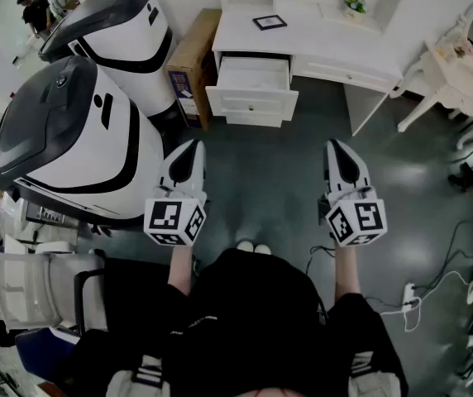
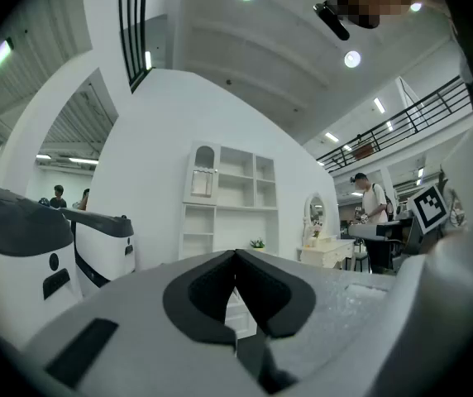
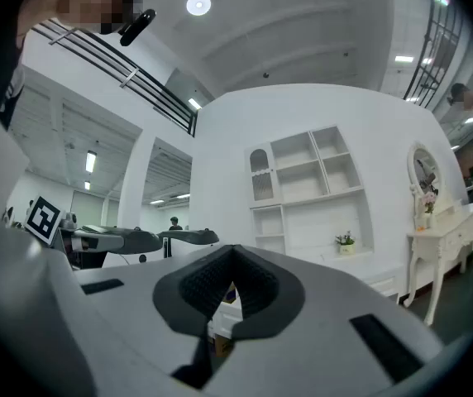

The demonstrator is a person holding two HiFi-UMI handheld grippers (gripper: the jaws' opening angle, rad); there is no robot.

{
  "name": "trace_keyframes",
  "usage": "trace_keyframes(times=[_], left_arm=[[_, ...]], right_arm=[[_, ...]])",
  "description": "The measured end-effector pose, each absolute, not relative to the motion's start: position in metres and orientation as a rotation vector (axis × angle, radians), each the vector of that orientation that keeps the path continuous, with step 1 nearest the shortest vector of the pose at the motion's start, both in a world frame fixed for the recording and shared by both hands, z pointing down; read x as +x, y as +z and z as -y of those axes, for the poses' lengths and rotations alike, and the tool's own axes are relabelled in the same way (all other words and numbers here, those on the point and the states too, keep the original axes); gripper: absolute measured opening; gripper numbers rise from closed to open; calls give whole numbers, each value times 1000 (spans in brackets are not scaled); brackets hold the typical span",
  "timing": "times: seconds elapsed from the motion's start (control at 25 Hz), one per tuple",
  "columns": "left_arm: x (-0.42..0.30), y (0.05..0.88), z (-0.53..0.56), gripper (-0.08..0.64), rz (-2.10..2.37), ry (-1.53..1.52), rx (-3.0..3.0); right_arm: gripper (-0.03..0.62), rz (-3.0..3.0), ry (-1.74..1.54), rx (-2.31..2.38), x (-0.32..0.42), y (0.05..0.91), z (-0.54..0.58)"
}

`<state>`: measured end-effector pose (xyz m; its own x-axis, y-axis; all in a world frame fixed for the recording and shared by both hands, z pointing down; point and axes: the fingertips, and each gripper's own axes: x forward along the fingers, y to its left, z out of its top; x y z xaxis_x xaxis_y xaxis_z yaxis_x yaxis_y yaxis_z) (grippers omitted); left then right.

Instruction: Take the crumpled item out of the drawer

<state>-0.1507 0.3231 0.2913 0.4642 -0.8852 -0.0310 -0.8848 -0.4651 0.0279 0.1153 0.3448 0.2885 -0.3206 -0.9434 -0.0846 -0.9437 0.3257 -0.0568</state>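
While both point level and side by side, well apart, the left gripper (image 1: 193, 145) and the right gripper (image 1: 336, 145) hover over the dark floor (image 1: 261, 184). Each pair of tongs is clenched, its pad tips meeting, with nothing caught between them. At about ten o'clock, just beside the left gripper, sits a big white-and-black machine (image 1: 79, 131), with a second machine (image 1: 121, 23) beyond it. Farther on, at twelve o'clock, stands a white desk (image 1: 245, 33), its drawer (image 1: 251, 106) open toward the person. The crumpled item may be inside, but from here the drawer's interior reads only as a pale patch, and I cannot pick it out. A cardboard box (image 1: 193, 56) stands at eleven o'clock, touching the desk's side. A framed picture (image 1: 269, 22) lies on the desktop, and a small plant (image 1: 354, 4) sits farthest off at one o'clock.
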Motion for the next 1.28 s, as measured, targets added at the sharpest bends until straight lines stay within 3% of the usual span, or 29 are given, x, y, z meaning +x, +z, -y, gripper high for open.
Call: trace_keyframes(times=[0.88,1.28], left_arm=[[-124,309,-328,-3,1614,-9,2653],[-132,324,-280,-3,1609,22,2611]], right_arm=[[-8,-2458,-84,-1719,135,308,-336],[-8,-2465,-159,-1712,127,327,-285]])
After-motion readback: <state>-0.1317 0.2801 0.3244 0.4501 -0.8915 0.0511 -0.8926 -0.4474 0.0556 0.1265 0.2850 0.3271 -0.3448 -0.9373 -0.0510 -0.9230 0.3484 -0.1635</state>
